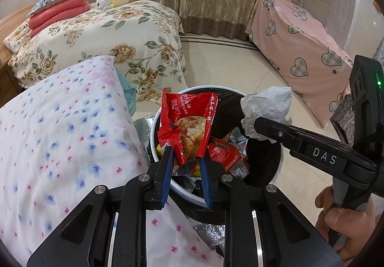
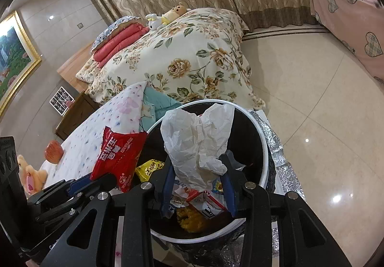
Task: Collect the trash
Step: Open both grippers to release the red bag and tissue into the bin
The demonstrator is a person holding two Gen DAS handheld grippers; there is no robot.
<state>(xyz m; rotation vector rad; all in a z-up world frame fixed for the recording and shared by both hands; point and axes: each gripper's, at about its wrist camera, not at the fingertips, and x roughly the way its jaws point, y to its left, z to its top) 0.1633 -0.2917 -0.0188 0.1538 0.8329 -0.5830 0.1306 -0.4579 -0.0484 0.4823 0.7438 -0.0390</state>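
A torn red snack bag hangs over the trash bin, whose white rim carries a black liner. My left gripper is shut on the bag's lower edge. Crumpled white paper is pinched in my right gripper, also above the bin. In the left wrist view the right gripper reaches in from the right with the paper. The right wrist view shows the red bag at the left, over the bin's edge. Several wrappers and cartons lie inside the bin.
A white cloth with small flowers covers a surface left of the bin; an apple and a plush toy lie on it. Behind stand a floral bed and pink heart-patterned furniture. Silver foil lies under the bin. A hand grips the right tool.
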